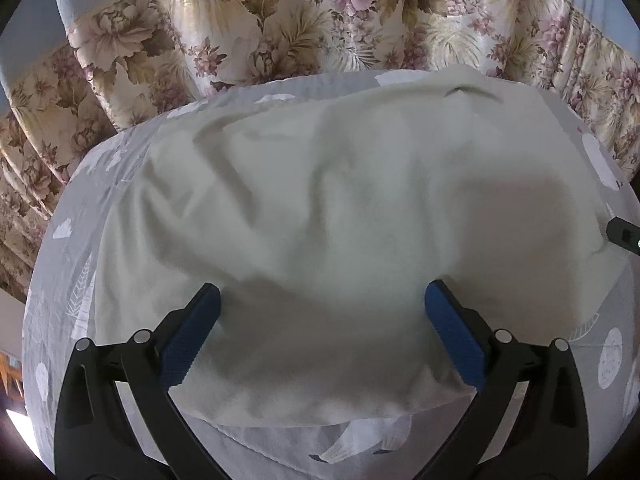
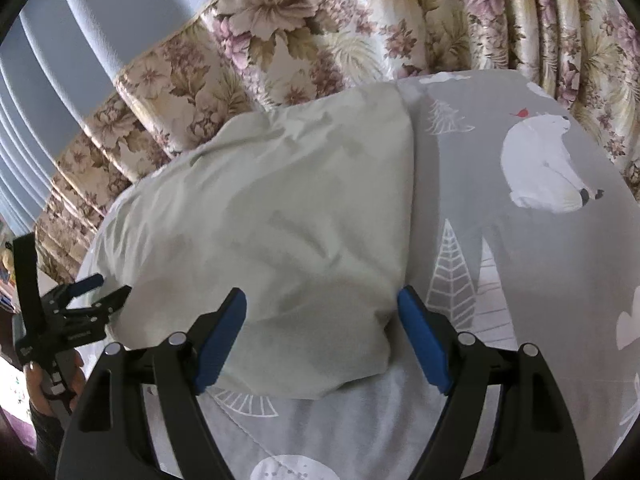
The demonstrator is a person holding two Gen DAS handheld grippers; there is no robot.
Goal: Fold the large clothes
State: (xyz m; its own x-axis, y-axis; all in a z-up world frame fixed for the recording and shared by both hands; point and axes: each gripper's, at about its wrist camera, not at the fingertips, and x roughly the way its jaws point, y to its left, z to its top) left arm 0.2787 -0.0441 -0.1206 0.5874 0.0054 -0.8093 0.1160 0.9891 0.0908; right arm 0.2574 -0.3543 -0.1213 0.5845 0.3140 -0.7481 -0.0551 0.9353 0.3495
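A pale green garment lies folded and rumpled on a grey bed sheet; it also shows in the right wrist view. My left gripper is open, its blue pads over the garment's near edge, holding nothing. My right gripper is open over the garment's near right corner, holding nothing. The left gripper shows at the left edge of the right wrist view, beside the garment. A tip of the right gripper shows at the right edge of the left wrist view.
The grey sheet has printed white bears, trees and clouds. A floral curtain hangs right behind the bed, also in the right wrist view. A pale blue wall stands behind it.
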